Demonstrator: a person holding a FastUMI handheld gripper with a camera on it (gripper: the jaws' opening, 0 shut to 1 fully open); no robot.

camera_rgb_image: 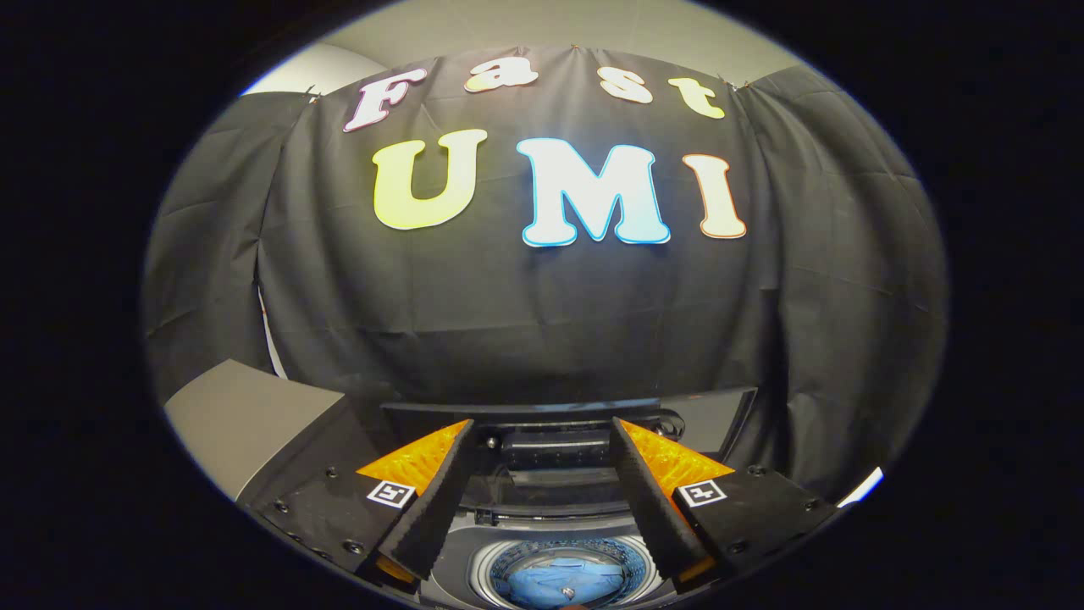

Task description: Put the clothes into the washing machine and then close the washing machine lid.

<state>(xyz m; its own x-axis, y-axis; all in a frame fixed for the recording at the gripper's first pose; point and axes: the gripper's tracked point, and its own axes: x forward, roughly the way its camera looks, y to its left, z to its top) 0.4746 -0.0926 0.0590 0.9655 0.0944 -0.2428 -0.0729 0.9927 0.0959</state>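
My gripper (542,487): fingers spread, empty, above washer (559,517). Blue clothes (563,583) in drum (below, between fingers). Lid (567,411) raised.

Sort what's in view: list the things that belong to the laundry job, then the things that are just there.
Belongs to the job:
- blue clothes, lying in the drum
- washing machine, drum open between the jaws
- lid, raised behind the drum
- gripper, jaws open, holding nothing

Just there:
- grey box beside the machine
- black cloth wall
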